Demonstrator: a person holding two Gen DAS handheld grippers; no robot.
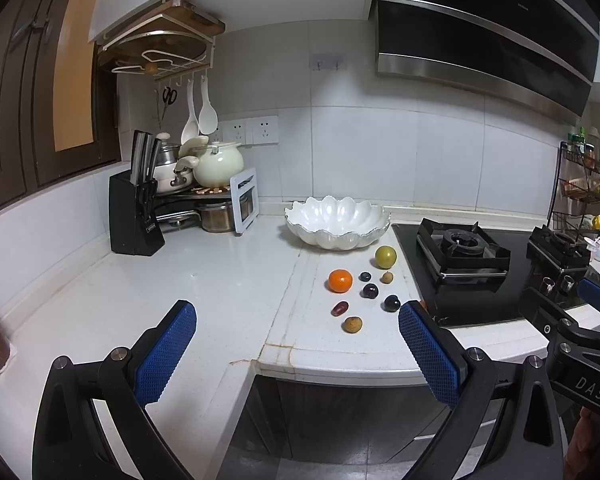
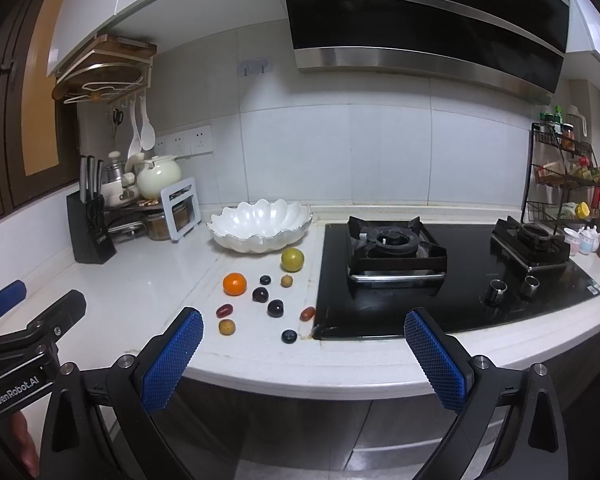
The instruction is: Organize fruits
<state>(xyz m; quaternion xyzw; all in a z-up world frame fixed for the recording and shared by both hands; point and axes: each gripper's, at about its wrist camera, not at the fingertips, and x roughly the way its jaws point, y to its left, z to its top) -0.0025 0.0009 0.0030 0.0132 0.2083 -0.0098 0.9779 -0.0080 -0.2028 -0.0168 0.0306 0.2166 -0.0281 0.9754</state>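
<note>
A white scalloped bowl (image 1: pixel 337 222) (image 2: pixel 261 224) stands empty on the white counter beside the stove. In front of it lie several fruits: an orange (image 1: pixel 340 281) (image 2: pixel 234 283), a yellow-green round fruit (image 1: pixel 385 257) (image 2: pixel 292 260), dark plums (image 1: pixel 370 291) (image 2: pixel 275 308), blueberries (image 2: pixel 289 336), red grape tomatoes (image 2: pixel 307 313) and small brown longans (image 1: pixel 352 324) (image 2: pixel 227 327). My left gripper (image 1: pixel 298 336) hangs open, short of the counter edge, with nothing between its fingers. Held open too, my right gripper (image 2: pixel 303 340) is near the counter's front edge, empty.
A black gas stove (image 2: pixel 452 268) lies right of the fruits. At the back left are a black knife block (image 1: pixel 134 216), pots and a white rack. A spice rack (image 2: pixel 568 184) fills the far right corner. The counter drops off at its front edge (image 2: pixel 300 376).
</note>
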